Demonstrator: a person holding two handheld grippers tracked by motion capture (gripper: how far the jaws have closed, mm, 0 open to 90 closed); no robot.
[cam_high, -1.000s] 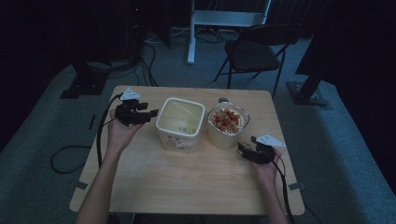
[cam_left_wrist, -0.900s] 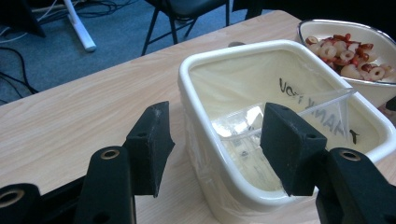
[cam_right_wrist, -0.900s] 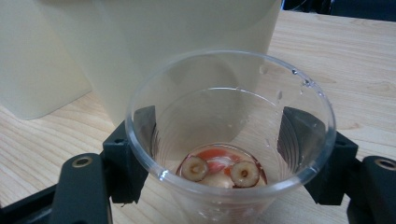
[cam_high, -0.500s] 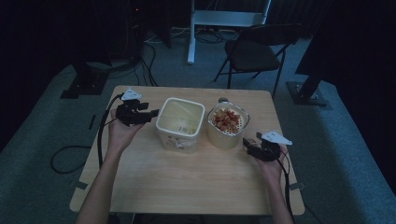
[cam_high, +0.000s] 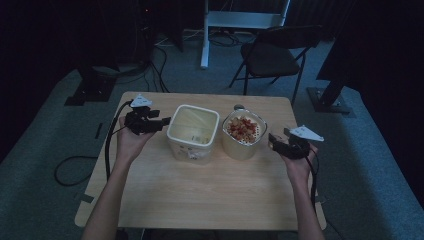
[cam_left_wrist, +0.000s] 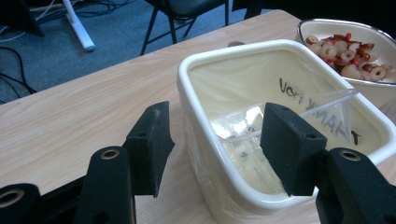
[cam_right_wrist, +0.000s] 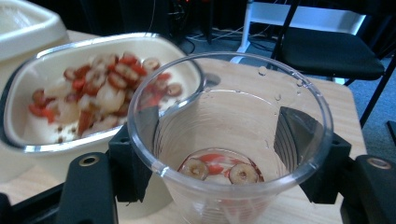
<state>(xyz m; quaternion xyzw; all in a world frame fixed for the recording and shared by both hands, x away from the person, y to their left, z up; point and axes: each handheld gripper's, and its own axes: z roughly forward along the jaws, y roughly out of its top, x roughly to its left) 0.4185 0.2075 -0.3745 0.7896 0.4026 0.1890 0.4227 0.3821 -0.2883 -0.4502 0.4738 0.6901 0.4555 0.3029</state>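
Observation:
A cream square bin (cam_high: 176, 141) lined with a printed clear bag stands mid-table. Beside it is a bowl (cam_high: 226, 137) of red and pale ring-shaped pieces (cam_high: 242, 128). My left gripper (cam_high: 159, 122) is open and straddles the bin's near wall (cam_left_wrist: 205, 154), one jaw outside and one over the inside, neither pad pressing. My right gripper (cam_right_wrist: 217, 135) is shut on a clear plastic cup (cam_right_wrist: 243, 116) with a few pieces at its bottom (cam_right_wrist: 219, 169). Its jaws have just been closing on the cup, which it holds off the table right of the bowl (cam_right_wrist: 28, 84).
A black folding chair (cam_high: 275, 50) and a white stand leg (cam_high: 204, 35) are behind the table. Cables lie on the carpet at the left (cam_high: 70, 165). A small grey object (cam_high: 239, 106) sits behind the bowl. Bare tabletop (cam_high: 210, 195) lies in front of the containers.
My right hand has risen and shifted a little to the right with the cup in its jaws. The left hand and gripper have stayed at the bin.

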